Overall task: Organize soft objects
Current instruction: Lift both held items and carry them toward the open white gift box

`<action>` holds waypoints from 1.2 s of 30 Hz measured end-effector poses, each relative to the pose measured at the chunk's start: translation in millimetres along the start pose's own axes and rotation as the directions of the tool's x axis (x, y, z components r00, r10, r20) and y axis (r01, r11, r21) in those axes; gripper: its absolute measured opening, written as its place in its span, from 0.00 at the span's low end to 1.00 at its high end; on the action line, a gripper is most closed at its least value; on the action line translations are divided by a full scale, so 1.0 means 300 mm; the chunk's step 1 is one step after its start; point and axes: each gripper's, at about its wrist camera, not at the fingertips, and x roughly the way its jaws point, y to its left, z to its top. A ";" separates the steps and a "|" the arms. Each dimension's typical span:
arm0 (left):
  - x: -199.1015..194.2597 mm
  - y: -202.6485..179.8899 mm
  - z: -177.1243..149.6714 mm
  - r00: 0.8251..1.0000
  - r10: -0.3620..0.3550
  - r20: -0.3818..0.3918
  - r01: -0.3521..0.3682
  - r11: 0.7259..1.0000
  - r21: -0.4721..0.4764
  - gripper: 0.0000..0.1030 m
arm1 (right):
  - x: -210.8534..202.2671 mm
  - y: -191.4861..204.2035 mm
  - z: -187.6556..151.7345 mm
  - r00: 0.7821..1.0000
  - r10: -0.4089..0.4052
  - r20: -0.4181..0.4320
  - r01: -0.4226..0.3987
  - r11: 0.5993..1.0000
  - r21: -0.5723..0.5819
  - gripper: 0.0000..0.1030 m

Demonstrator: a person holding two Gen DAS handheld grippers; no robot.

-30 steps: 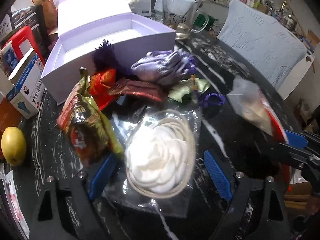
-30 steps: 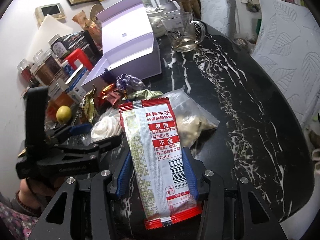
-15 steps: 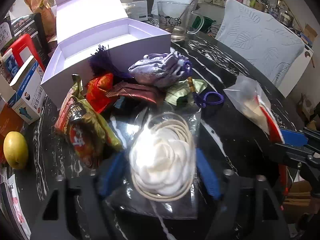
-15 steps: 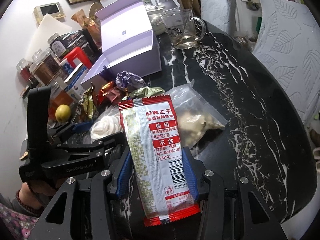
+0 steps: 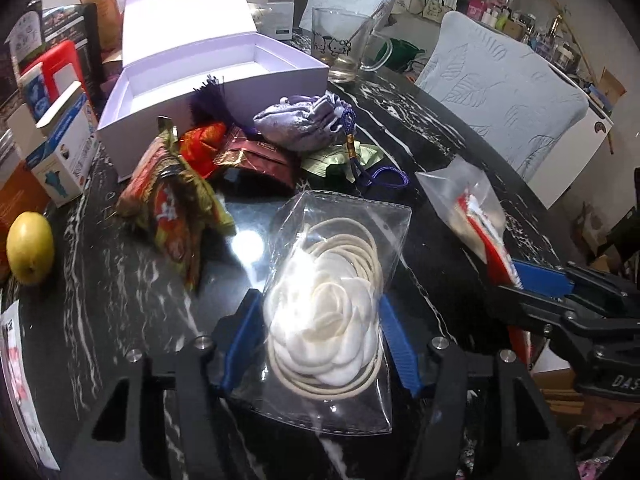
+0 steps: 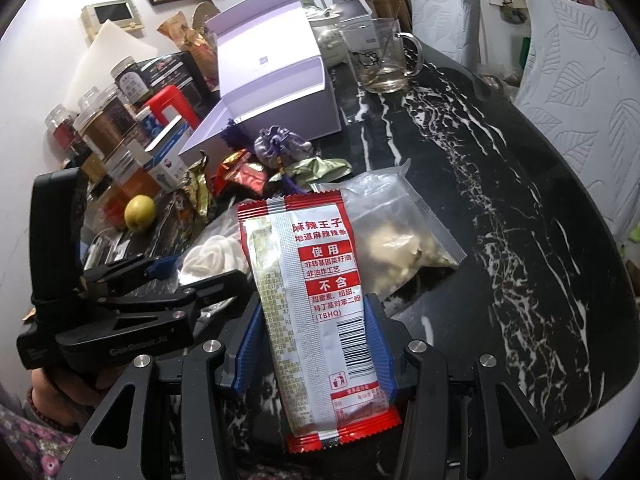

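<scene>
Now | left tool [image 5: 320,320] closing onto flower bag [image 5: 328,312] | right tool [image 6: 314,350] clamps "TBHQ" snack packet [image 6: 316,304]

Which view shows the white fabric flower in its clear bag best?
Left wrist: the white fabric flower in its clear bag fills the centre, between the jaws. Right wrist shows only part of it, behind the red-and-silver snack packet.

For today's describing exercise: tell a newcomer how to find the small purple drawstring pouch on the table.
Start at the big open lilac box on the black marble table. In front of its near wall lies a heap of snack wrappers; the purple drawstring pouch sits at the heap's right end. It alone is gathered satin cloth with a cord, not crinkly foil.
</scene>
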 end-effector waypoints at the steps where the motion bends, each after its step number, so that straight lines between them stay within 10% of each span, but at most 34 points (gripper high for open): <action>1: -0.013 0.000 -0.006 1.000 0.001 0.008 -0.001 1.000 -0.002 0.58 | -0.002 0.004 -0.005 1.000 0.004 0.001 -0.004 1.000 -0.002 0.46; 36: -0.310 0.094 0.057 0.963 0.032 0.269 -0.006 0.995 -0.098 0.58 | -0.074 0.148 0.112 0.953 0.266 0.144 -0.259 0.964 -0.066 0.46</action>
